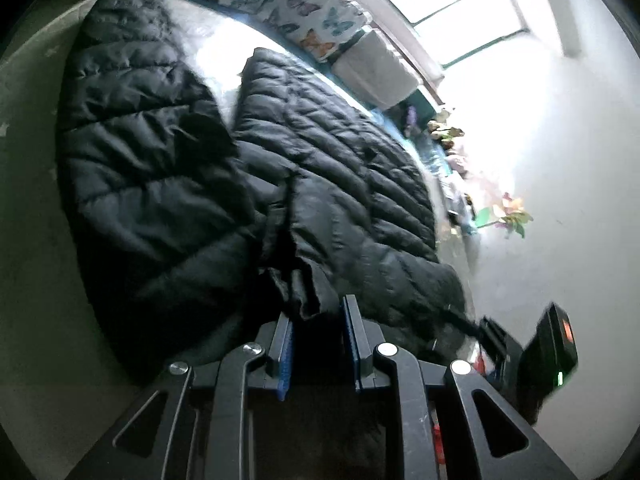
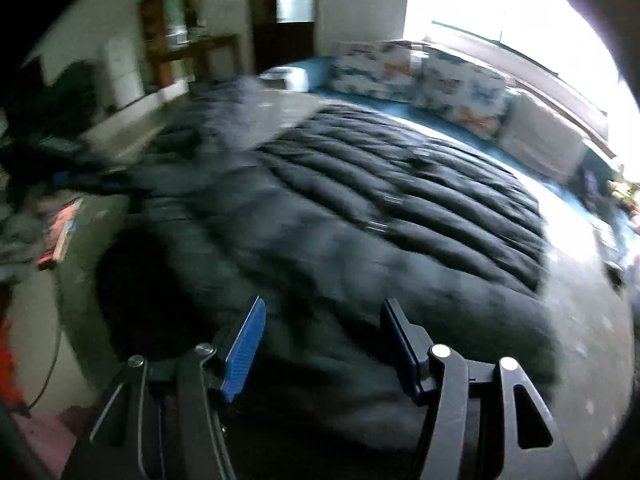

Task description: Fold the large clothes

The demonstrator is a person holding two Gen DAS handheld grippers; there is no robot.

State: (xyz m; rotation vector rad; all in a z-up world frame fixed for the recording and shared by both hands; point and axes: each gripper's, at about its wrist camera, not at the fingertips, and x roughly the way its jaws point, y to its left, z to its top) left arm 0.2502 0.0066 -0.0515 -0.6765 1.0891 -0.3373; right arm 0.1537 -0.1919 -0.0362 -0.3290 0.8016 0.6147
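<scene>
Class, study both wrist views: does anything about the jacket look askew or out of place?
Yes. The black puffer jacket lies rumpled on the bed, one sleeve splayed off sideways. A bunched edge sits between the left gripper fingers. The right gripper is open above it.

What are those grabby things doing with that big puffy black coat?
A person is folding a big black puffy jacket spread out on a bed with butterfly pillows. They hold a grabbing tool in each hand. The left gripper has a bunched-up edge of the jacket between its blue pads. The right gripper is wide open, just above the jacket, holding nothing. The right view is blurry.
</scene>
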